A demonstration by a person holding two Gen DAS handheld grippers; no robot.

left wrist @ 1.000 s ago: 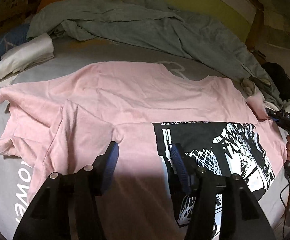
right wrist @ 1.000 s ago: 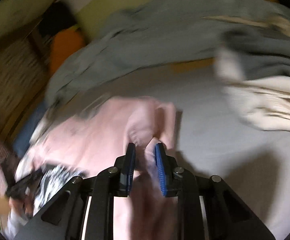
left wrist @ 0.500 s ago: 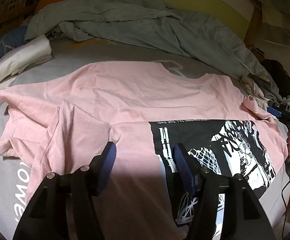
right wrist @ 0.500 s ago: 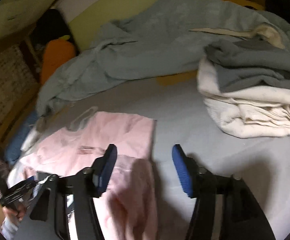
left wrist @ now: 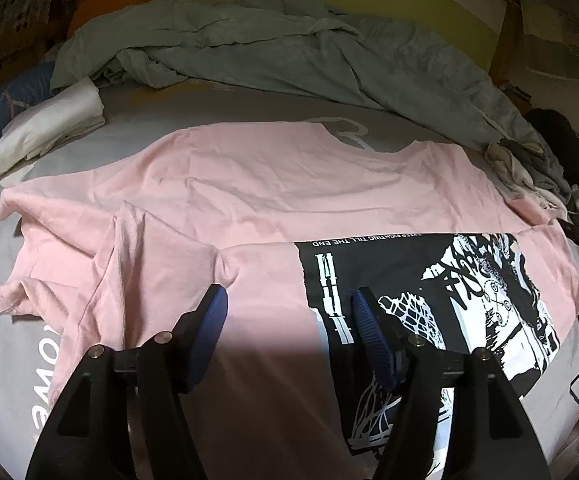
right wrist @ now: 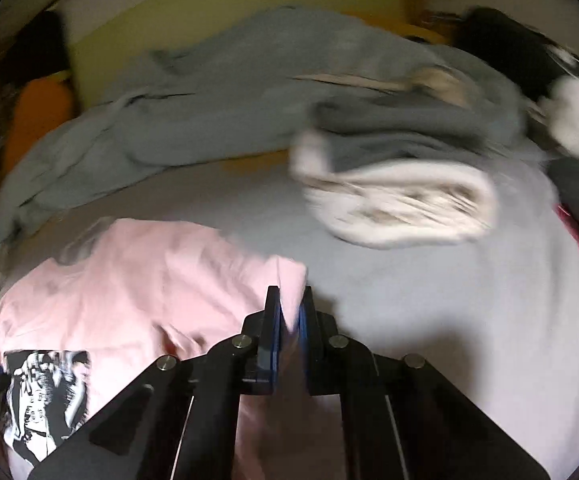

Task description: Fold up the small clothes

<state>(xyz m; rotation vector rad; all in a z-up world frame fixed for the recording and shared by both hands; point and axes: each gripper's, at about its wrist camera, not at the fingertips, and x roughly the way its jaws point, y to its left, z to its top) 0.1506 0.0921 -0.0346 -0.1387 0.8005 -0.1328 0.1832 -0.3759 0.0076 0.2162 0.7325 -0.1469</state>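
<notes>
A pink T-shirt lies spread across the grey bedsheet, its near edge already turned up so the black-and-white print faces the ceiling. The rumpled grey-green blanket sits beyond the shirt, a folded white cloth lies off the shirt's left end, and a rolled grey and cream bundle lies on the sheet past its right end.

The left gripper hovers over the shirt's near edge, fingers spread wide with nothing between them, straddling the boundary where plain pink meets the print. The right gripper is at the shirt's right end with its pads drawn close together and a corner of pink fabric pinched between them; that view is smeared, so I can't say how much cloth it has.

To my eye the step is folding that right end in toward the shirt's middle. Done well, it wants the pinched corner lifted only enough to clear the sheet, then carried straight across, parallel to the print's top edge, so the crease falls square. The free gripper could press down near the print to stop the whole shirt sliding along. A thin pinch may slip out mid-carry.
</notes>
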